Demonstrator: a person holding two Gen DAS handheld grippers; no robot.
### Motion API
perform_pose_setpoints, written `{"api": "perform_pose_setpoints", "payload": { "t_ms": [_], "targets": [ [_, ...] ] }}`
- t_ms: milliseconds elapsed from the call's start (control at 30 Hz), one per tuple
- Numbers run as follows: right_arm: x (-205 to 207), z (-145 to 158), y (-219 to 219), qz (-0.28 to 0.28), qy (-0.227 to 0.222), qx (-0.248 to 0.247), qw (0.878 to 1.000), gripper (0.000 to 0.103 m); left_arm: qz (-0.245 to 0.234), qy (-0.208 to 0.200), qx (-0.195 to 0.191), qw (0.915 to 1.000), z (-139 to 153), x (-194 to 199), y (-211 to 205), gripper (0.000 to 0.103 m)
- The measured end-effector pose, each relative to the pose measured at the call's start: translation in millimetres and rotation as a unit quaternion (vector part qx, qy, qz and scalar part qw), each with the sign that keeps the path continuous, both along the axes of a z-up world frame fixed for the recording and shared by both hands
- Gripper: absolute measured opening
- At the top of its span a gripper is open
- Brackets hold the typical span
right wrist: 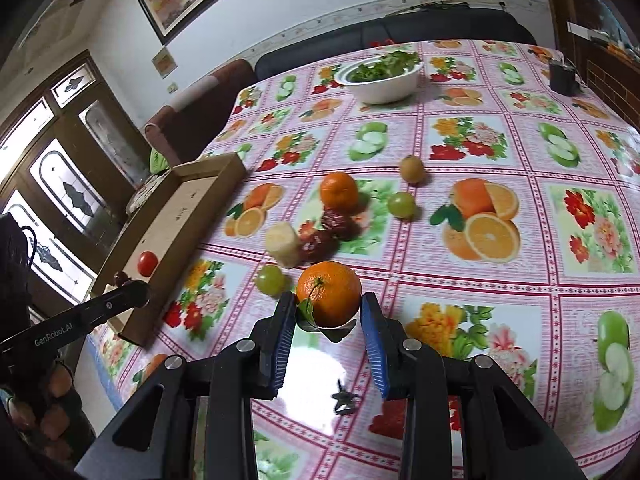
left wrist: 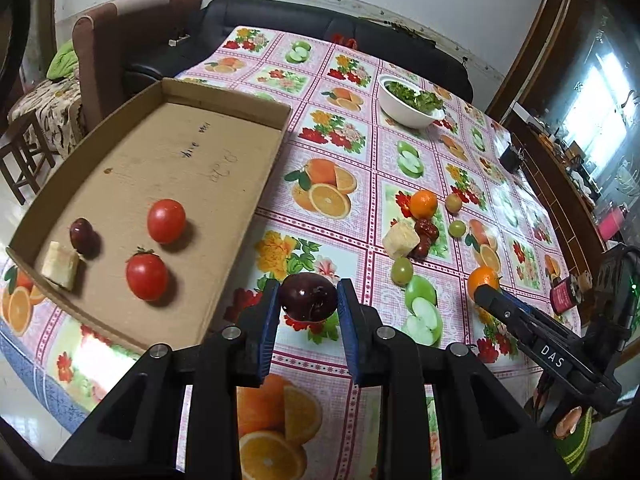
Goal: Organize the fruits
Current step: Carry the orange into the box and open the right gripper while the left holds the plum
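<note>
Pink oilcloth printed with oranges, apples and flowers covers your table [left wrist: 400, 148], with a dark sofa behind it.

Your left gripper [left wrist: 308, 300] pinches a dark red plum [left wrist: 307, 297] between its blue pads, near the right wall of the cardboard tray [left wrist: 224, 240]. Your right gripper [right wrist: 329, 314] has an orange [right wrist: 329, 294], stem and leaf still on, between its fingers; the pads look to be touching the peel, so you probably have it, though whether it is lifted off the cloth you cannot tell.

The plum likely has thin skin and soft flesh, so squeeze lightly across its widest part. The orange should be firmer and heavier, its peel offering some grip; hold it at its equator, clear of the stem and leaf.

From the left wrist you see inside the tray: two tomatoes [left wrist: 166, 221] [left wrist: 146, 276], a second plum [left wrist: 81, 234] and a pale chunk [left wrist: 61, 265] in the near corner. The right wrist shows only one tomato there, past the tray's edge. It gives a clearer look at the loose pile: another orange [right wrist: 339, 190], wrinkled red dates [right wrist: 340, 222], a pale cut piece [right wrist: 283, 242], two green grapes [right wrist: 270, 278] [right wrist: 401, 204] and a small brownish fruit [right wrist: 412, 168]. A white bowl of greens [right wrist: 382, 78] sits well behind them.
</note>
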State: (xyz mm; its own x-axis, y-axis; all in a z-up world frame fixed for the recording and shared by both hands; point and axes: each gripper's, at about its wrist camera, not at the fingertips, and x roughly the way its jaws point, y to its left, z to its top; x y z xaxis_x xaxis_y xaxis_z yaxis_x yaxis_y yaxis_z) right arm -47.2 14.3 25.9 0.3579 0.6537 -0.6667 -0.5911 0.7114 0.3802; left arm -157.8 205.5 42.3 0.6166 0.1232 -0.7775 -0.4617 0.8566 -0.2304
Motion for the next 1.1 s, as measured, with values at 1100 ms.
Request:
{"api": "perform_pose_setpoints", "payload": {
  "t_ms": [1100],
  "targets": [
    [-37, 26, 113, 0.114, -0.018, 0.009, 0.993, 0.033, 0.116, -0.02, 0.045, 0.9921, 21, -41, 95, 0.026]
  ]
}}
